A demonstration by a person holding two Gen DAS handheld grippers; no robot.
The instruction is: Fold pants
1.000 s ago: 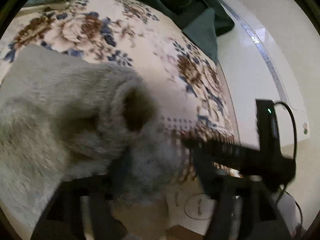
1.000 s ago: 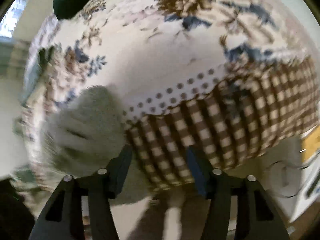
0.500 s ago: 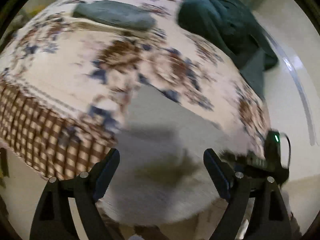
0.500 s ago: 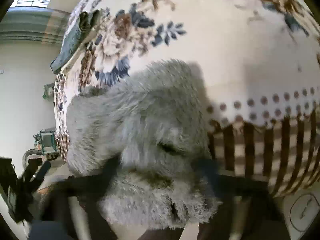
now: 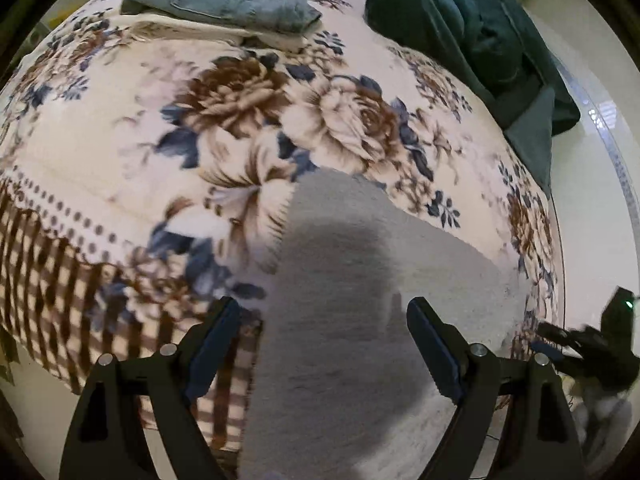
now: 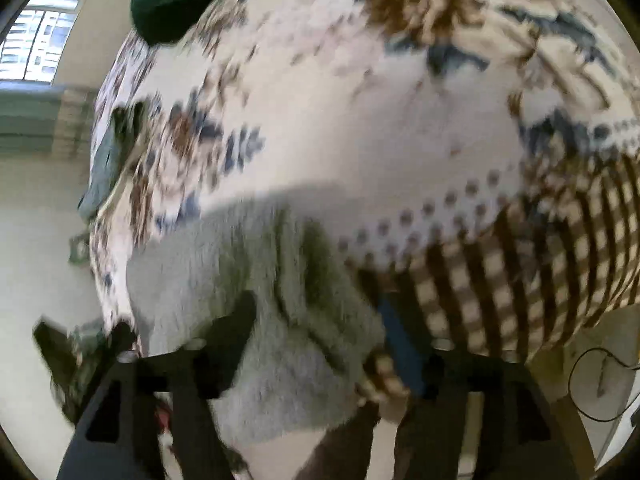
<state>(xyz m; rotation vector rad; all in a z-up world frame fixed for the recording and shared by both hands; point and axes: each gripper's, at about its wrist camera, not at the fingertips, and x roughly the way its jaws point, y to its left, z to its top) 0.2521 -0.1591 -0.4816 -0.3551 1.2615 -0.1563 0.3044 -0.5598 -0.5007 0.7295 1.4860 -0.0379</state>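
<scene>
The fuzzy grey pants [image 5: 360, 300] lie on the floral bed cover and hang over its near edge. My left gripper [image 5: 324, 340] is open above them, one finger on each side of the cloth, not holding it. In the right wrist view the grey pants [image 6: 256, 292] lie bunched at the bed edge. My right gripper [image 6: 316, 340] is open, its fingers spread over the bunched cloth. That view is blurred by motion. The other gripper [image 5: 592, 344] shows at the right edge of the left wrist view.
A folded grey-blue garment [image 5: 224, 4] lies on a cream cloth at the far side of the bed. A dark green heap of clothes [image 5: 472, 28] sits at the far right corner. The checked bed border [image 5: 80, 280] hangs at the near edge. Pale floor [image 5: 592, 208] lies to the right.
Both grippers let go of the grey pants, which now lie flat on the bed. The left gripper has opened and drawn back; the right one swung over the bunched end.
</scene>
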